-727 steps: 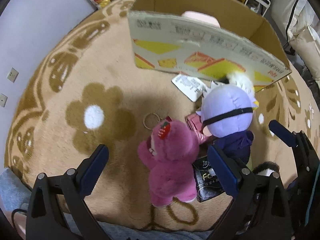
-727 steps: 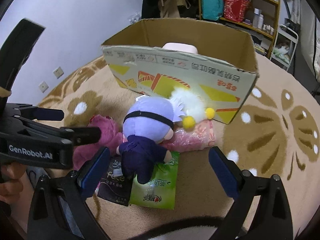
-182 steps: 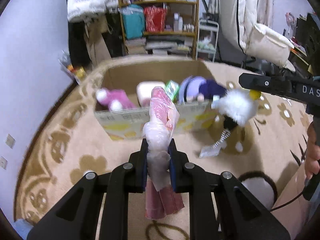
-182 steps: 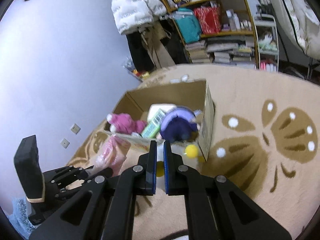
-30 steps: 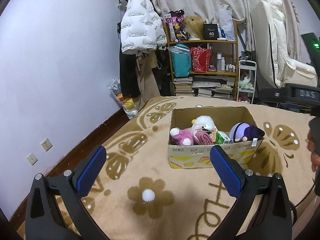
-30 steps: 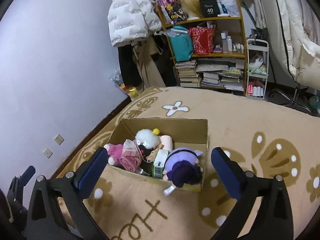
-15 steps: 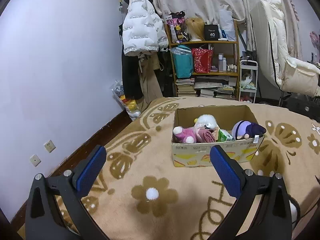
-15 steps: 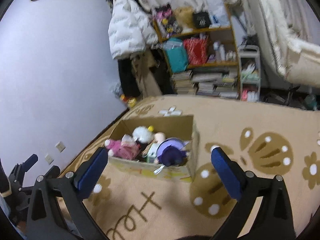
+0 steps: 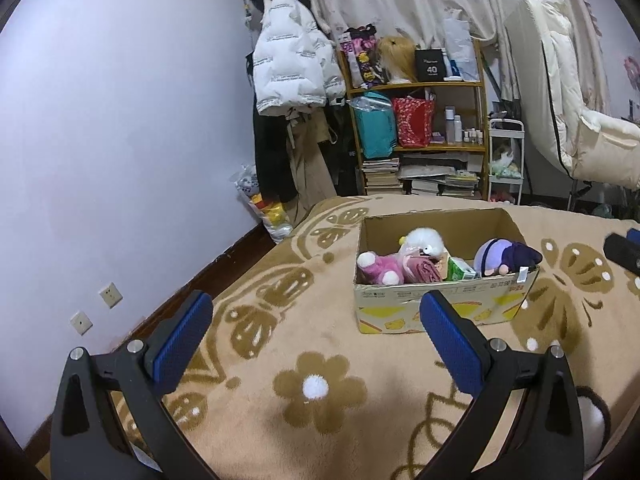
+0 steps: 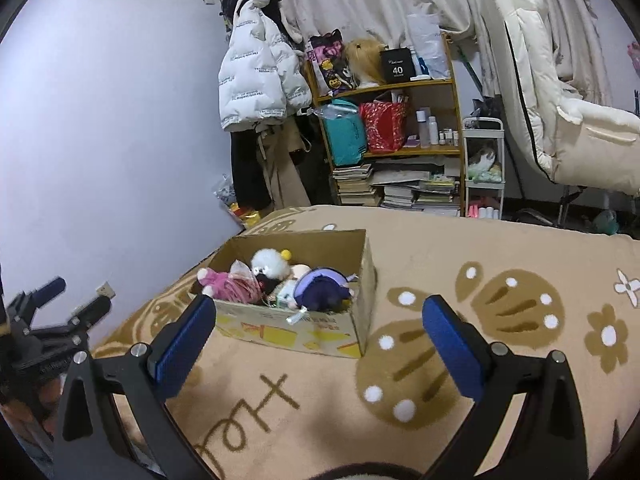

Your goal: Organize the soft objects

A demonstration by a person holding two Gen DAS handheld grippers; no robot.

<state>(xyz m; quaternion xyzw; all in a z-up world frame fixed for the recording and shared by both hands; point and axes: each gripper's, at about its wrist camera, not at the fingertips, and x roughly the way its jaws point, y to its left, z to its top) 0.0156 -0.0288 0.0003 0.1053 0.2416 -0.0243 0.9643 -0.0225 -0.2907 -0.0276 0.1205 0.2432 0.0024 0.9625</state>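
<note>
On the brown flower rug [image 9: 256, 364] a cardboard box [image 9: 440, 312] is seen, and the soft things are all packed inside it. A pink plush [image 9: 378, 268] is at the box's left end, a white fluffy toy [image 9: 424, 242] sits near the back wall, a pink bag [image 9: 420, 270] and a green pack [image 9: 460, 270] are in the middle, and a purple doll [image 9: 502, 256] leans at the right end, its tag hung over the front rim.

Both claws are spread wide and nothing is held in them — the left gripper [image 9: 316, 340] and the right gripper [image 10: 320, 338] are kept well back from the box.

No soft thing is seen loose on the rug, so the job looks done or almost done. The step in hand is judged to be a last check. To do it well, the claws should be kept apart and up off the rug, and the rug all round the box should be looked over slowly. The doll's tag could be tucked in too.

From the left view the box's front wall and the rug's left edge by the wall are shown. From the right view the box's right side wall and more of the inside are shown — and the left gripper itself is caught at the far left, which the left view cannot show.
</note>
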